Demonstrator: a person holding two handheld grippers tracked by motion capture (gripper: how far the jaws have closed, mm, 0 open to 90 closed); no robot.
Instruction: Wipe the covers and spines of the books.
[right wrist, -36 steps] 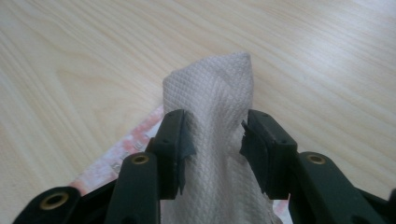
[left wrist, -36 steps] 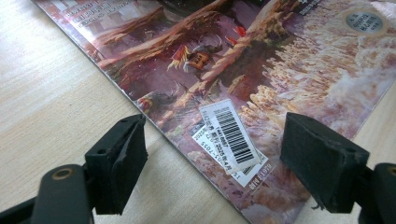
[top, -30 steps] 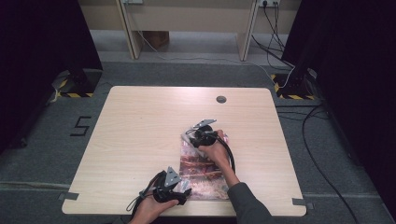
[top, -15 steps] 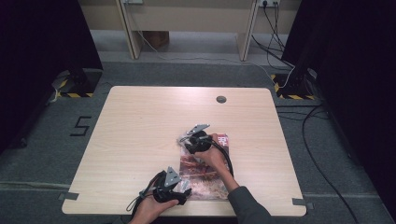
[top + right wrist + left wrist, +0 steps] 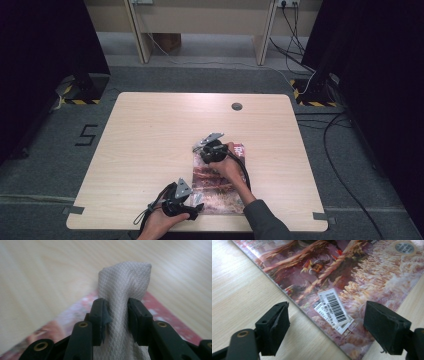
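A glossy magazine [image 5: 220, 187] lies flat on the table near the front edge, its cover brown and red with a barcode sticker [image 5: 334, 307]. My right gripper [image 5: 212, 150] rests over the magazine's far end and is shut on a folded white cloth [image 5: 123, 305], which presses down on the red corner of the cover [image 5: 165, 312]. My left gripper [image 5: 186, 200] sits at the magazine's near left corner, open, its fingers [image 5: 274, 327] straddling the cover's edge [image 5: 312, 315] with nothing pinched between them.
The light wooden table [image 5: 150, 140] has a round cable hole [image 5: 237, 106] at the far middle. A black cable [image 5: 245, 170] trails from the right gripper across the magazine. Dark stands and floor cables surround the table.
My right gripper with the cloth has slid left and toward me along the magazine's far end. The left gripper has stayed put.
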